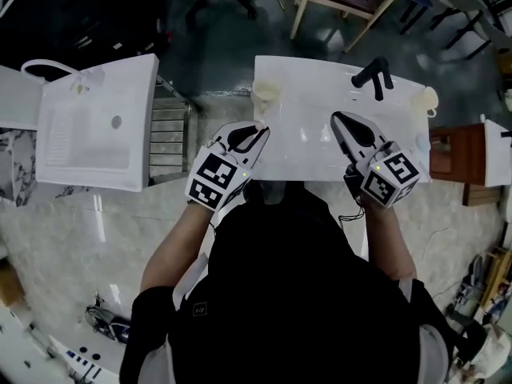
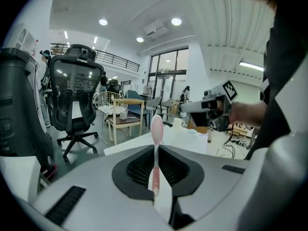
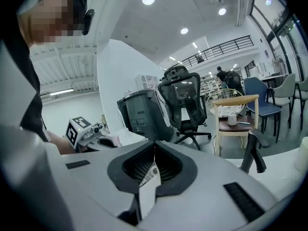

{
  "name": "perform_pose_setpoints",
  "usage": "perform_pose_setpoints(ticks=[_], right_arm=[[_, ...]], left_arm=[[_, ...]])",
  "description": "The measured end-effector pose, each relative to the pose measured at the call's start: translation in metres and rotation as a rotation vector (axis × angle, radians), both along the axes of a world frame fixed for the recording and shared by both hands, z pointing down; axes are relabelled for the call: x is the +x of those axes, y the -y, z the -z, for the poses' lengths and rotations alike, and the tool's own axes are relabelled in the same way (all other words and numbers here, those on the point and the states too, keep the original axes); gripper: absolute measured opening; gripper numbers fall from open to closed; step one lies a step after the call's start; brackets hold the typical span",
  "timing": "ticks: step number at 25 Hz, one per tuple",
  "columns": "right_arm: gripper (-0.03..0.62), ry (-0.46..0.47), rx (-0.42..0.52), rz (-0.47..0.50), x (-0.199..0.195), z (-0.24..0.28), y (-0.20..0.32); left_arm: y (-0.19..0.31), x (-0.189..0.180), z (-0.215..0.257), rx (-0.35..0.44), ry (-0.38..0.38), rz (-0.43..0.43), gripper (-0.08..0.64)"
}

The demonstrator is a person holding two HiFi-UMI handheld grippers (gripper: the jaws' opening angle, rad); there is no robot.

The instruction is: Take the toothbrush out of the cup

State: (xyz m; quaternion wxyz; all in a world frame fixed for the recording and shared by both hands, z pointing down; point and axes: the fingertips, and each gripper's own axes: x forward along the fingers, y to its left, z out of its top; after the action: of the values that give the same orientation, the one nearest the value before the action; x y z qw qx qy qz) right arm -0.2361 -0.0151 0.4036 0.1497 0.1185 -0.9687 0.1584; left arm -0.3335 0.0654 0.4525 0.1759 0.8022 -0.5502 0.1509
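Left tool [image 1: 258,132] clamped on pink toothbrush [image 2: 157,129], brush head up, apart from cup [image 1: 266,93] at table [image 1: 320,146] corner. Right tool [image 1: 340,121] closed, empty. Removal apparently done; setting down possibly left.

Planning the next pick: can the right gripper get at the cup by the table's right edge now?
Probably yes: the right gripper is shut and empty, with bare table between it and the cup.

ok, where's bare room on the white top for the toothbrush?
Bare: the middle of the white top, between left cup and faucet, and near strip between left hand-held gripper and right hand-held gripper. Crowded: far right, faucet beside second cup.
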Motion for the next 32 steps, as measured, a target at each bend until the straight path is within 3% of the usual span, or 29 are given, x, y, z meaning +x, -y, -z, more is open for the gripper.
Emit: perform_pose_setpoints(ticks=[7, 10, 13, 16, 21, 32], right_arm=[[0.031, 0.054, 0.003, 0.032, 0.027, 0.010, 0.008], [0.031, 0.075, 0.010, 0.037, 0.056, 0.010, 0.014], [0.031, 0.051, 0.011, -0.020, 0.096, -0.002, 0.031], [0.031, 0.043, -0.023, -0.063, 0.127, -0.015, 0.043], [0.031, 0.069, -0.075, -0.104, 0.160, -0.025, 0.048], [0.031, 0.027, -0.089, -0.156, 0.192, -0.025, 0.048]], left_arm=[[-0.008, 0.054, -0.063, -0.124, 0.233, -0.128, 0.037], [-0.005, 0.079, -0.084, -0.166, 0.298, -0.180, 0.037], [0.001, 0.099, -0.099, -0.198, 0.354, -0.212, 0.037], [0.009, 0.115, -0.111, -0.222, 0.391, -0.239, 0.037], [0.012, 0.143, -0.137, -0.270, 0.453, -0.352, 0.037], [0.010, 0.189, -0.184, -0.348, 0.546, -0.647, 0.035]])
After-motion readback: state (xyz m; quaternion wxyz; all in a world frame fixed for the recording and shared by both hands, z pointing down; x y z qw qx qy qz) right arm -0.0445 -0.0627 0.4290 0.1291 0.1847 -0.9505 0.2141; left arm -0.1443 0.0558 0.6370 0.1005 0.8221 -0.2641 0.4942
